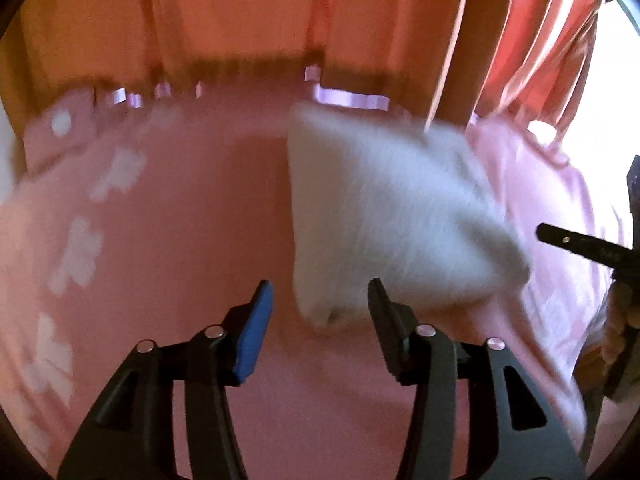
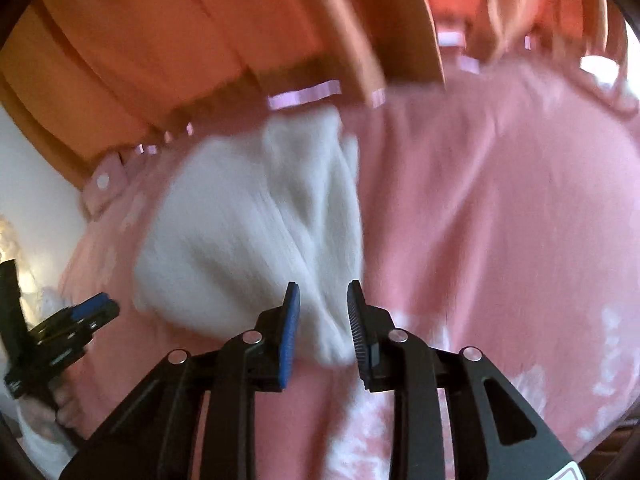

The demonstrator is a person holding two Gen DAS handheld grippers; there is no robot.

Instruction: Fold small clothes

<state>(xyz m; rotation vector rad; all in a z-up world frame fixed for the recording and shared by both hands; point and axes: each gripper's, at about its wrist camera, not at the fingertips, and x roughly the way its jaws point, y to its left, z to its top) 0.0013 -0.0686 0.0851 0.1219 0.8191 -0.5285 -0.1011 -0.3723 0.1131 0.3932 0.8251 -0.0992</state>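
A small white ribbed garment (image 1: 392, 200) lies folded on a pink bedsheet (image 1: 192, 208), blurred by motion. My left gripper (image 1: 320, 283) hovers just above its near corner, jaws open and holding nothing. The black tip of my right gripper (image 1: 576, 244) shows at the right edge of the left wrist view. In the right wrist view the same garment (image 2: 248, 232) spreads ahead and to the left. Its near corner sits between the fingers of my right gripper (image 2: 323, 285), which stand apart and do not pinch it. My left gripper (image 2: 96, 312) shows at the far left.
The pink sheet (image 2: 500, 220) carries pale flower prints and covers the whole surface. Orange curtains (image 1: 240, 8) hang behind the far edge, with a brown upright post (image 1: 460, 40) in front of them. A person's hand (image 2: 60, 400) holds the left tool.
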